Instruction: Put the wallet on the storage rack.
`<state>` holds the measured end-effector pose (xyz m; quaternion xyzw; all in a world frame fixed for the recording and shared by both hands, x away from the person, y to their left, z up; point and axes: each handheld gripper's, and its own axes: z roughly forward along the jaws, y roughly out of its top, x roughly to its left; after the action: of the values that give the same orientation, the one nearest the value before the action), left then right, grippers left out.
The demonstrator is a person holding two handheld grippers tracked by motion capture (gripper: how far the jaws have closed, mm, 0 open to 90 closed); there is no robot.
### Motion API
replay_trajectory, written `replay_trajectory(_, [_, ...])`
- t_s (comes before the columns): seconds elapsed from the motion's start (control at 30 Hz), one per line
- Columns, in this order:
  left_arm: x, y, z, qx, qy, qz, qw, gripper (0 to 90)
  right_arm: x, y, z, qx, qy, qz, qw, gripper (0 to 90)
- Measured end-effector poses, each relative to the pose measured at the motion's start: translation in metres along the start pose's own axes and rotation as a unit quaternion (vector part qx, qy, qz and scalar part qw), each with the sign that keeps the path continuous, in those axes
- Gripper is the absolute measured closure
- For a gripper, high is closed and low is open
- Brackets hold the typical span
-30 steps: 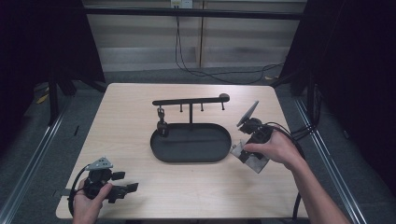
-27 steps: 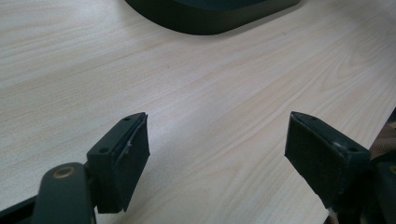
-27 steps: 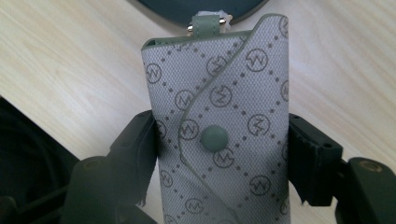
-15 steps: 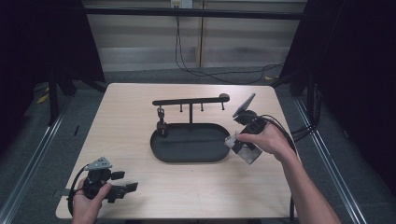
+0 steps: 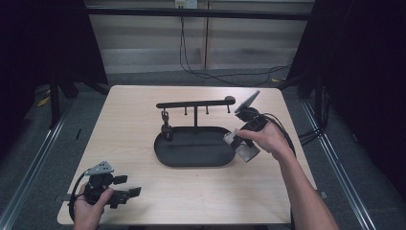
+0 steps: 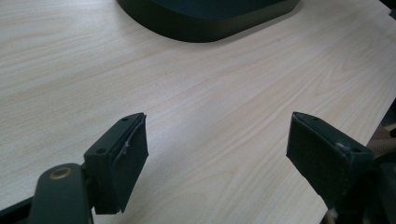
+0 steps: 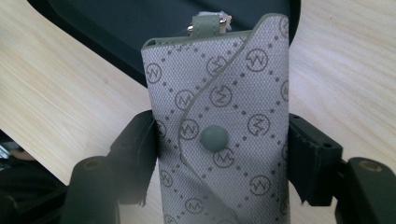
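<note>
My right gripper (image 7: 219,149) is shut on a grey patterned key pouch (image 7: 219,88) with a green snap button, both pads pressing its sides. From the high view the pouch (image 5: 243,147) hangs at the right end of the black oval tray (image 5: 165,155), its far end over the rim. A black stand (image 5: 195,103) with hooks rises from the tray's back edge, and a small dark item (image 5: 166,127) hangs from its left hook. My left gripper (image 5: 128,186) rests open at the table's front left corner. Bare wood shows between the jaws of my left gripper (image 6: 217,144).
The light wooden table (image 5: 134,120) stands on a dark floor with rails at both sides. Cables trail from the right gripper off the table's right edge. In the left gripper view the tray's rim (image 6: 205,32) lies well ahead of the jaws.
My right hand has carried the pouch leftward and a little away, from beside the tray to its right rim. The left hand has stayed put.
</note>
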<state>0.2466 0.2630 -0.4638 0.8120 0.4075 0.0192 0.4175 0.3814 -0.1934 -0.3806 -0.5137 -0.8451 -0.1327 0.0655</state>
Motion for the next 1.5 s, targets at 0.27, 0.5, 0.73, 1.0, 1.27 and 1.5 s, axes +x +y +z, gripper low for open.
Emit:
replay_trajectory(0.27, [-0.001, 0.0, 0.0, -0.001, 0.0, 0.001, 1.0, 20.5, -0.006, 0.006, 0.006, -0.03, 0.024, 0.037, 0.9986, 33.2])
replay_trajectory(0.5, [-0.002, 0.0, 0.0, -0.001, -0.001, 0.004, 1.0, 20.5, -0.011, 0.01, 0.013, -0.063, 0.041, 0.065, 0.9951, 33.2])
replay_trajectory(0.73, [-0.002, 0.0, 0.0, 0.001, -0.002, 0.007, 1.0, 20.5, -0.018, 0.01, 0.026, -0.089, 0.056, 0.095, 0.9899, 33.2])
replay_trajectory(1.0, [-0.003, 0.0, 0.0, 0.002, -0.002, 0.009, 1.0, 20.5, -0.022, 0.012, 0.04, -0.116, 0.064, 0.122, 0.9837, 33.2])
replay_trajectory(1.27, [-0.004, 0.0, 0.0, 0.0, -0.003, 0.007, 1.0, 20.5, -0.022, 0.016, 0.061, -0.122, 0.067, 0.139, 0.9805, 33.2])
replay_trajectory(1.5, [-0.004, 0.0, 0.001, 0.003, -0.004, 0.01, 0.9999, 20.5, -0.024, 0.015, 0.064, -0.151, 0.076, 0.15, 0.974, 33.2])
